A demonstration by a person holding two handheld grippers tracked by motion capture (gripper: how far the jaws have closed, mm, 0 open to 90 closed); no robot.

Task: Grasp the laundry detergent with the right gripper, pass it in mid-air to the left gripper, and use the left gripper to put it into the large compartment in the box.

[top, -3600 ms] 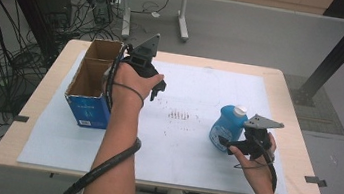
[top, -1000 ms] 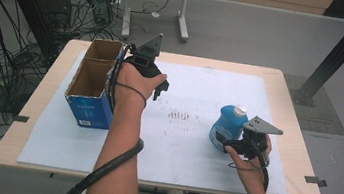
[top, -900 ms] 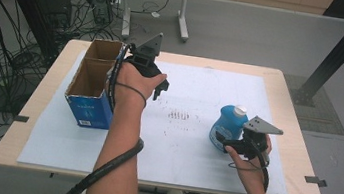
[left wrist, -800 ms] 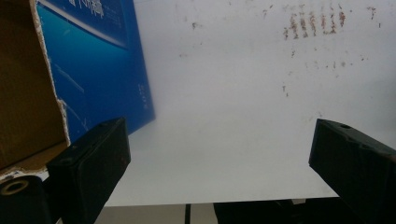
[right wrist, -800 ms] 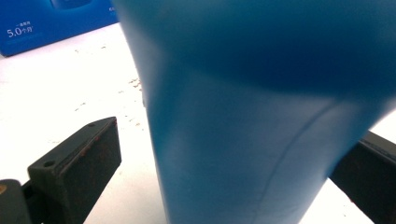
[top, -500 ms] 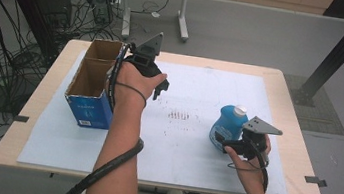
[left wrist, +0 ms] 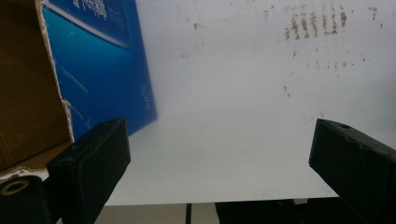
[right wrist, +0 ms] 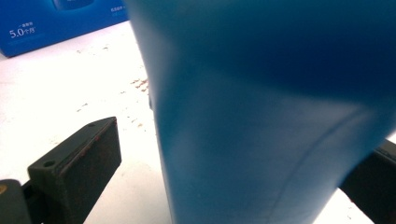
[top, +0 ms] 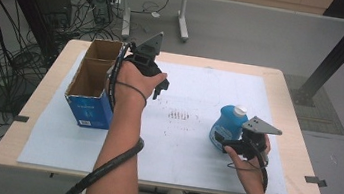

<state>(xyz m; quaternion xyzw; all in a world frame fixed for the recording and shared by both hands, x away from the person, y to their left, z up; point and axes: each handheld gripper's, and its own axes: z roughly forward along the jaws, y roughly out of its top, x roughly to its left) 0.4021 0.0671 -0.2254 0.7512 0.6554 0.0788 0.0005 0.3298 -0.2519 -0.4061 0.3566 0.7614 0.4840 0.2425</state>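
A: Straddling the bottle [top: 227,126] near the table's [top: 289,110] right edge, right gripper [right wrist: 224,186] spread wide, not yet pinching.

B: Needing both pads level on the body before squeezing.

A: Left gripper [left wrist: 219,168] gaping too, hovering empty beside the box [top: 91,88].
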